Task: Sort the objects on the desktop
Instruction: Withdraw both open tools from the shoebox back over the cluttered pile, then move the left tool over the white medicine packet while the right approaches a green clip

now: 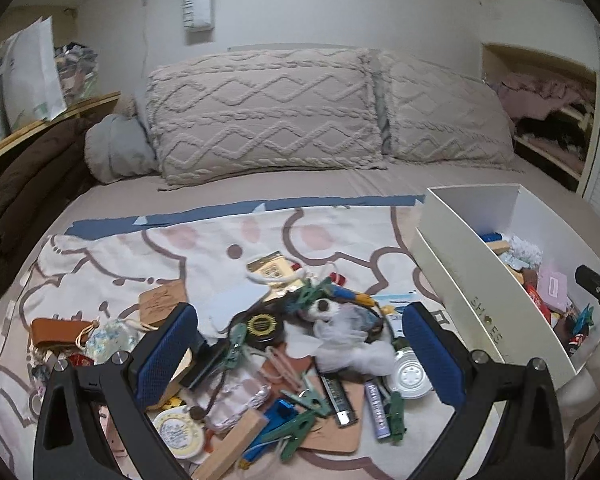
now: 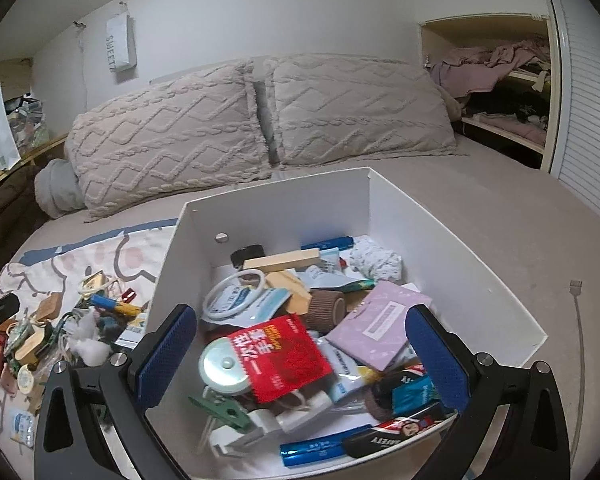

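A heap of small objects [image 1: 296, 344] lies on a printed blanket: green clothespins, a black round tin [image 1: 262, 326], a wooden block [image 1: 236, 446], a silver tin [image 1: 408, 376], white fluff. My left gripper [image 1: 300, 356] hangs open just above this heap, nothing between its blue pads. A white shoe box [image 2: 276, 216] stands to the right, full of sorted items, among them a red packet [image 2: 284, 356] and a lilac card [image 2: 380, 326]. My right gripper [image 2: 302, 356] is open over the box, holding nothing. It shows at the right edge of the left wrist view as right gripper [image 1: 598, 292].
Two knitted pillows [image 1: 260, 112] lean against the wall behind the blanket. A brown quilt [image 1: 16, 184] is piled at the left. An open cupboard with clothes [image 2: 500, 84] stands at the far right. A cable [image 2: 578, 320] lies on the sheet right of the box.
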The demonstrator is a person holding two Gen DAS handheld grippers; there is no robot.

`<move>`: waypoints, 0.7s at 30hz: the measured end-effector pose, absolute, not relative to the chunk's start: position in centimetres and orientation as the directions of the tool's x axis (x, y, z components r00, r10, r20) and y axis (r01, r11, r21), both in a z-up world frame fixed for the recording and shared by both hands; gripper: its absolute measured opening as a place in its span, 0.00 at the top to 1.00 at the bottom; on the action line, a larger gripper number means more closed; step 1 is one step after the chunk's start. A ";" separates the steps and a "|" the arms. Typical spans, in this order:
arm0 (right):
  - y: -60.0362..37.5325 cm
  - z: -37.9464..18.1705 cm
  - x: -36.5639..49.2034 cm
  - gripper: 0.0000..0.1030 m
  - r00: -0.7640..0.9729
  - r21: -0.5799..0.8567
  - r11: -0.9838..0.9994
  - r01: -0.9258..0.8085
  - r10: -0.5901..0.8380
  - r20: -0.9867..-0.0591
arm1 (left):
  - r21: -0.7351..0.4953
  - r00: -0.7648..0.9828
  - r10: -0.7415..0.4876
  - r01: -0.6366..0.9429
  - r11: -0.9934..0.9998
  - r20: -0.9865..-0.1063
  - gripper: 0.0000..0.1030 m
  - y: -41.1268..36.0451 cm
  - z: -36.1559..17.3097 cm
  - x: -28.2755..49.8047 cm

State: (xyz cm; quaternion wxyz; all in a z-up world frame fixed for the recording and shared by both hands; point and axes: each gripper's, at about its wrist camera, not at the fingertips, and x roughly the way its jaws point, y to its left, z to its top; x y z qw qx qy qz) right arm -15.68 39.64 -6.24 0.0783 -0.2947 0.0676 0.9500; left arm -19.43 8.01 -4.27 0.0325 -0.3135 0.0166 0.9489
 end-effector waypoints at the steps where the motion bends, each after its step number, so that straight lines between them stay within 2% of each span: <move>1: 39.4 -6.2 -15.7 0.00 -0.817 0.081 -0.980 -0.182 0.104 -0.568 | 0.008 -0.803 0.048 -0.066 -0.998 -0.594 0.00 7.6 -4.2 -19.3; 10: 36.0 -5.0 -15.2 0.00 -0.842 0.068 -0.993 -0.098 0.046 -0.538 | 0.068 -0.847 0.018 -0.064 -0.996 -0.531 0.00 5.4 -3.1 -16.3; 21: 30.6 -3.5 -14.0 0.00 -0.866 0.047 -0.998 0.036 -0.054 -0.496 | 0.038 -0.877 0.031 -0.056 -0.998 -0.480 0.00 3.4 -1.3 -13.4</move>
